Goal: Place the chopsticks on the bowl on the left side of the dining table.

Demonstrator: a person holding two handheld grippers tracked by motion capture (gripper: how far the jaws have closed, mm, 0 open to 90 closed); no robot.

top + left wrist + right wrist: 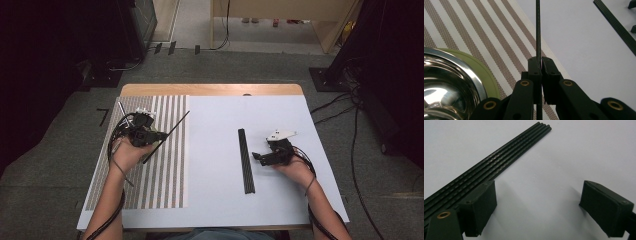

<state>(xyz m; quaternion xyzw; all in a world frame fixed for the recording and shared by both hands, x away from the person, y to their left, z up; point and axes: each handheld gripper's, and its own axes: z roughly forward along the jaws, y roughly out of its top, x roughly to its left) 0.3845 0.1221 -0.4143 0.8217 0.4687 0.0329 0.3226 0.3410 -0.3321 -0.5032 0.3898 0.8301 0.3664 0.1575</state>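
At left of the high view, the left gripper (150, 134) pinches a thin stiff rod (172, 131), likely light, mid-length; the right gripper (259, 157) gapes empty beside the rod bundle (245, 160).

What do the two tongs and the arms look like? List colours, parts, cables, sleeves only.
Left tongs: black, jointed links with brass rivets, blocky pads, light grey part on top, black cable along the forearm. Right tongs: black, wedge-shaped pads, white three-cornered plate, black cable. Forearms bare, no sleeves visible.
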